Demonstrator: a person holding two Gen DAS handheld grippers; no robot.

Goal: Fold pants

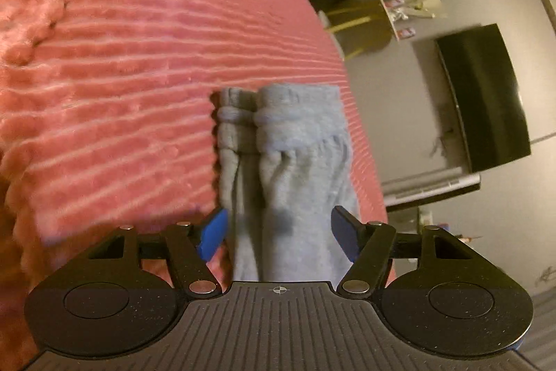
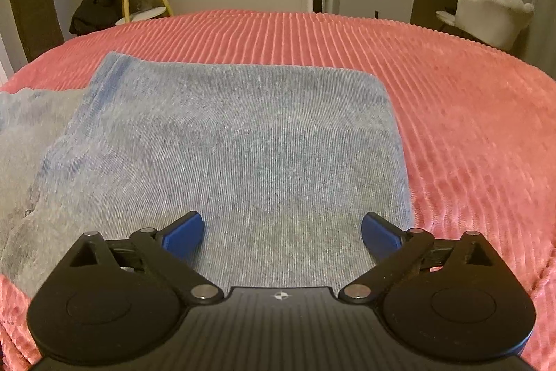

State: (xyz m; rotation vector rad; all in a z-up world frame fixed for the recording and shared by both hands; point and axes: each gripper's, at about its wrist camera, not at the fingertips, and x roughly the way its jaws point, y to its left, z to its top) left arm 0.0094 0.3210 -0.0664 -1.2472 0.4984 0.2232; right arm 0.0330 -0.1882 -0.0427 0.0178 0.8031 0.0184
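The pants point(image 1: 288, 155) lie on a pink ribbed blanket point(image 1: 121, 65) spread over the bed. Seen from the left gripper point(image 1: 281, 232), the two grey legs run straight away from it, side by side, their gathered cuffs point(image 1: 257, 117) at the far end near the blanket's edge. The gripper's jaws stand apart with the legs between them; the left blue pad point(image 1: 212, 235) sits just beside the cloth's left edge and the right blue pad point(image 1: 344, 232) at its right edge. The picture is smeared there, so I cannot tell whether either pad touches the cloth, but they do not seem to pinch it. Beyond the bed, a yellow side table point(image 1: 351, 19) stands against the grey wall with a dark television point(image 1: 486, 96) near it.

From the right gripper point(image 2: 281, 235), a broad, flat, folded part of the pants point(image 2: 226, 145) spreads out ahead, smooth, with a rounded far right corner. A looser grey part point(image 2: 27, 127) trails off to the left. This gripper's jaws are spread as wide as they go, hovering over the near edge of the cloth and holding nothing. A pale chair point(image 2: 493, 16) stands past the bed on the right.
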